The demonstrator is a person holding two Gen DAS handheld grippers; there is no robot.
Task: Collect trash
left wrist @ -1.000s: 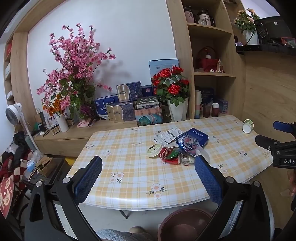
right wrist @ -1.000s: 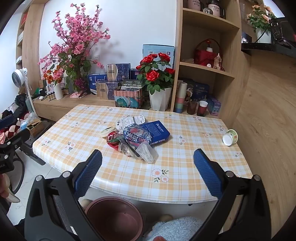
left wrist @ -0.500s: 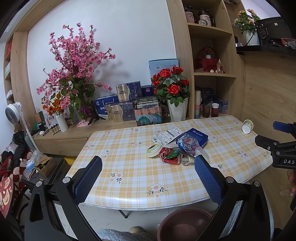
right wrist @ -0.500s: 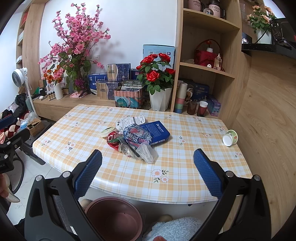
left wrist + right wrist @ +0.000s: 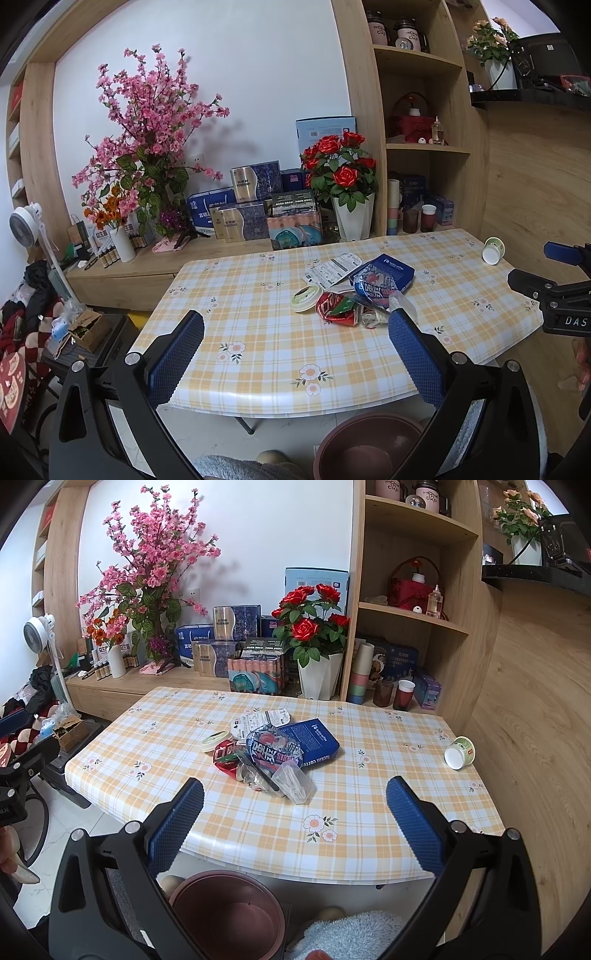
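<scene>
Nothing has moved since earlier: both grippers, left gripper [image 5: 295, 349] and right gripper [image 5: 294, 825], hover with jaws spread before the checked-cloth surface [image 5: 369, 812], where the crumpled wrapper heap [image 5: 264, 758] lies mid-surface; reaching in comes next, I'd judge

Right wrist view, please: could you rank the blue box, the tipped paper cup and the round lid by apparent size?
1. blue box
2. tipped paper cup and round lid: they look about alike, so unranked.
</scene>
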